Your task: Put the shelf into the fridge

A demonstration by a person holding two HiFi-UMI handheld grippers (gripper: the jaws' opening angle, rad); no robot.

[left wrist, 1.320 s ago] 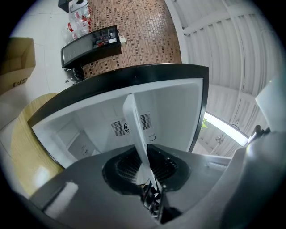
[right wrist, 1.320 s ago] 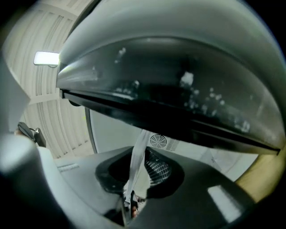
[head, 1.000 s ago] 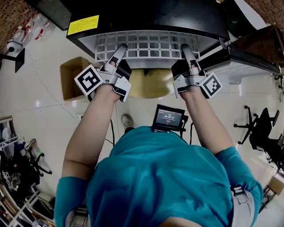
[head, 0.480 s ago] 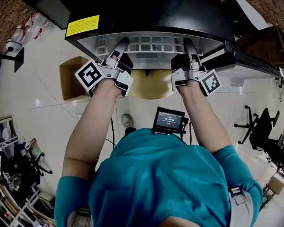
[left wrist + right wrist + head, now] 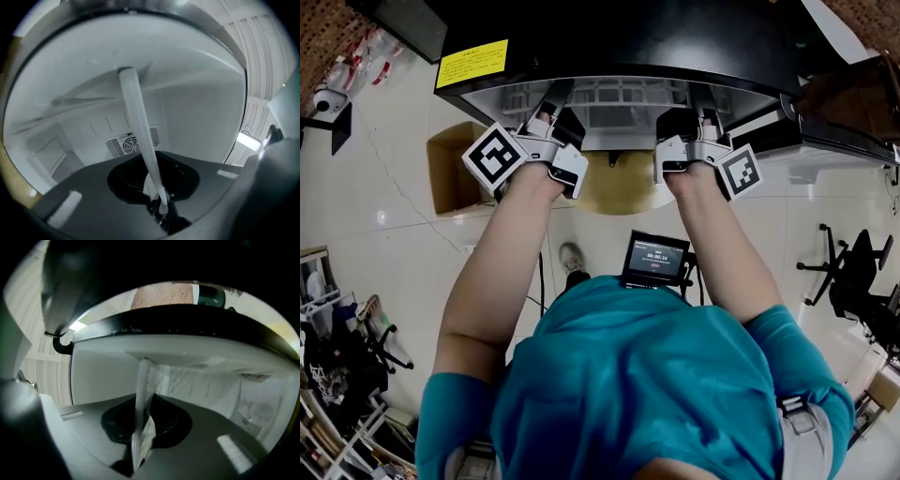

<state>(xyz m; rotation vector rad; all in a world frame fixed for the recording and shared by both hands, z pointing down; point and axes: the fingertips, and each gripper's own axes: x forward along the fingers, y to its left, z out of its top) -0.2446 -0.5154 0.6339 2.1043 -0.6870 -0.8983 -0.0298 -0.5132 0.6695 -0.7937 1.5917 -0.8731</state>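
Observation:
The white grid shelf [image 5: 614,94] lies mostly inside the open black fridge [image 5: 619,42]; only its front rows show under the fridge's top edge in the head view. My left gripper [image 5: 546,120] is shut on the shelf's front edge at the left. My right gripper [image 5: 705,120] is shut on that edge at the right. In the left gripper view a white bar of the shelf [image 5: 140,145] runs from the jaws into the white fridge interior. In the right gripper view the shelf's edge [image 5: 142,408] stands between the jaws the same way.
The fridge door [image 5: 844,117] hangs open at the right. A cardboard box [image 5: 455,164] sits on the tiled floor left of the fridge. A small screen [image 5: 654,258] hangs at the person's chest. An office chair [image 5: 853,272] stands at the right, and clutter [image 5: 337,366] lines the left.
Both grippers have pushed forward with the shelf, which has slid deeper into the fridge; fewer grid rows show outside than a second ago.

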